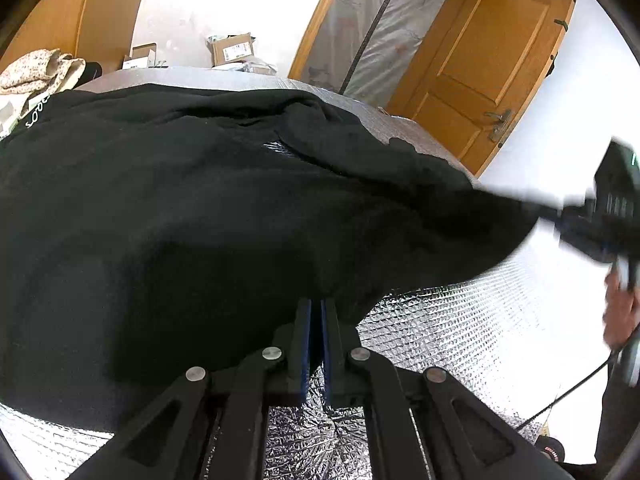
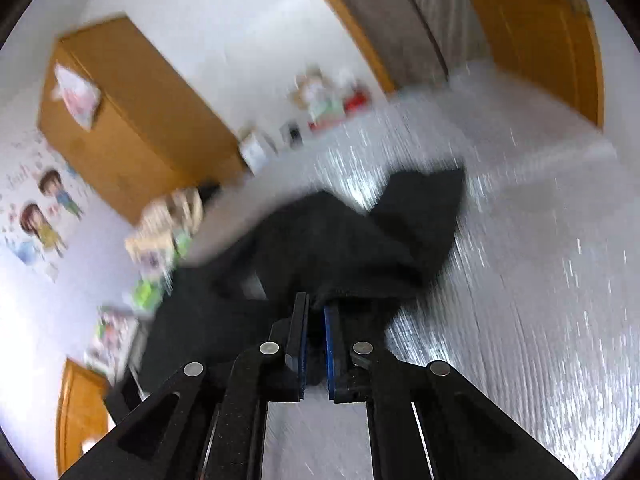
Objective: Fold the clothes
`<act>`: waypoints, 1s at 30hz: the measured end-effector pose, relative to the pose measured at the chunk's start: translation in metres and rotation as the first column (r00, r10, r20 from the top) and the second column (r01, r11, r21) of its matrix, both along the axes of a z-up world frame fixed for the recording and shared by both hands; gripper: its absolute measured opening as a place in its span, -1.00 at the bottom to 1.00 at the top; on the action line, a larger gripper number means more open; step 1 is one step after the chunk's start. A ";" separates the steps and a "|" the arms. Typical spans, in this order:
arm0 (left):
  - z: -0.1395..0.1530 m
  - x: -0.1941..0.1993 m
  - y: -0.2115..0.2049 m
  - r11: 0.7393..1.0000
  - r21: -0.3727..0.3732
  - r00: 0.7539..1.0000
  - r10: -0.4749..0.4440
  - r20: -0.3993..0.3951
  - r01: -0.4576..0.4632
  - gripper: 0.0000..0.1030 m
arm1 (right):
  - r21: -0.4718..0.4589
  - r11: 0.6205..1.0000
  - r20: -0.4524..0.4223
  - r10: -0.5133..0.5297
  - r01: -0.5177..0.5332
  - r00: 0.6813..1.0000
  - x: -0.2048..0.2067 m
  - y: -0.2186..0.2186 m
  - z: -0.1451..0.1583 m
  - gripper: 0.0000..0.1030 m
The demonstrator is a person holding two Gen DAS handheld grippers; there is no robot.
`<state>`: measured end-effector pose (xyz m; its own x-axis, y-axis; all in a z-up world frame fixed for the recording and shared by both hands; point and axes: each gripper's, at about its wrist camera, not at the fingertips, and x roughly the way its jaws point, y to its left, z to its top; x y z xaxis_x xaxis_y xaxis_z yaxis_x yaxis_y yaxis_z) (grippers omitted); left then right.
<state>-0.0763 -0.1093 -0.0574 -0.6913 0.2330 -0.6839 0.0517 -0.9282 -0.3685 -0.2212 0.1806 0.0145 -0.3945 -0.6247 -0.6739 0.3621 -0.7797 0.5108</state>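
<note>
Black garment (image 1: 208,208) pinched by left gripper (image 1: 317,308) and right gripper (image 2: 316,308)

The right gripper (image 2: 316,308) is pinching the black garment (image 2: 352,240) at six o'clock, cloth trailing toward one o'clock over the silver mat (image 2: 540,260), the cabinet (image 2: 132,128) blurring at ten o'clock.

Silver foil-quilted mat (image 1: 460,332) covers the table. Black garment (image 1: 180,208) sprawls across most of it. Floral cloth pile (image 1: 36,70) beside garment's far-left corner; cardboard boxes (image 1: 234,49) behind garment.
</note>
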 end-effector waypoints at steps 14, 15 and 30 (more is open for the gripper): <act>0.026 0.002 0.013 0.996 -0.082 0.997 -0.034 -0.072 0.028 -0.92 | 0.173 0.984 -0.203 0.066 -0.031 0.977 -0.045 0.024 -0.012 -0.44; 0.023 -0.001 0.012 0.997 -0.080 0.998 -0.028 -0.061 0.023 -0.92 | 0.200 0.978 -0.198 0.091 -0.050 0.976 -0.052 0.020 -0.018 -0.44; -0.003 -0.009 -0.005 0.999 0.035 1.000 -0.005 0.010 0.005 -0.92 | 0.411 0.866 -0.195 0.390 -0.285 0.900 -0.083 -0.038 -0.048 -0.89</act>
<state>-0.0854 -0.1144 -0.0601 -0.6834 0.2604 -0.6820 0.0509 -0.9149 -0.4004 -0.3046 0.1427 -0.0334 -0.3986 -0.4828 -0.7798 0.7167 -0.6945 0.0636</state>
